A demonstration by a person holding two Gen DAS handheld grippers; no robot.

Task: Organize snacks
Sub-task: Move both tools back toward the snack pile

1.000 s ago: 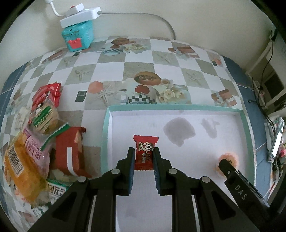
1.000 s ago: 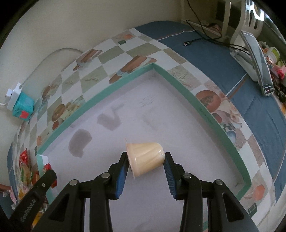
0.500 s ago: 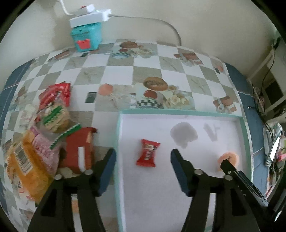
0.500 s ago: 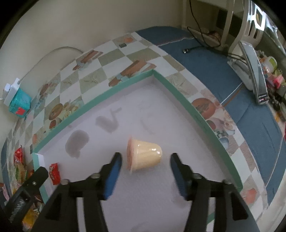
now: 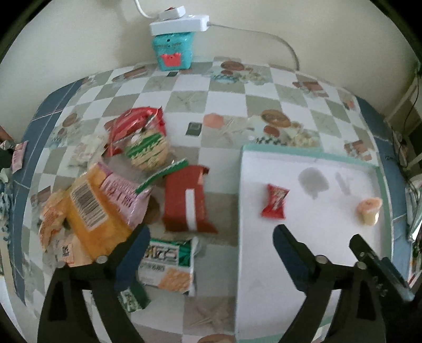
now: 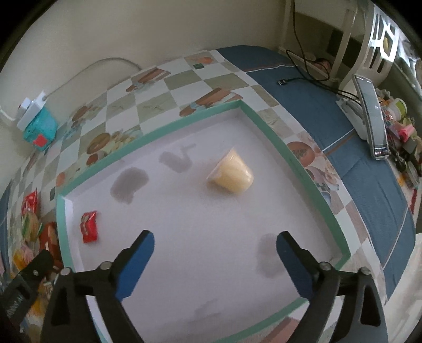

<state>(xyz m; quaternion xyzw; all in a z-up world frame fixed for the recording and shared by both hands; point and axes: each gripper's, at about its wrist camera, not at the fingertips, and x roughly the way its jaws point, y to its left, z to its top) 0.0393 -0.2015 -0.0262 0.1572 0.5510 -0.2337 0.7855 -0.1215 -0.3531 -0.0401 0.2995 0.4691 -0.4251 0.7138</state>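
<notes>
The left tool (image 5: 211, 242) hangs with its jaws wide apart and nothing between them, over the near left edge of the tray (image 5: 311, 155). Its left finger lies over the snack pile: a green-and-white cracker pack (image 5: 168, 266) nearest, then an orange bag (image 5: 92, 211) and a red packet (image 5: 187, 200), with a round green-striped biscuit pack (image 5: 147, 150) farther back. The right tool (image 6: 215, 250) is likewise spread open and empty above the tray's white floor. In the tray, a small red candy (image 6: 89, 227) lies near the left wall, and a yellow jelly cup (image 6: 232, 174) lies on its side farther in, well apart. At the desk's far edge stands a teal box (image 5: 172, 50) under a white power strip (image 5: 179, 23).
</notes>
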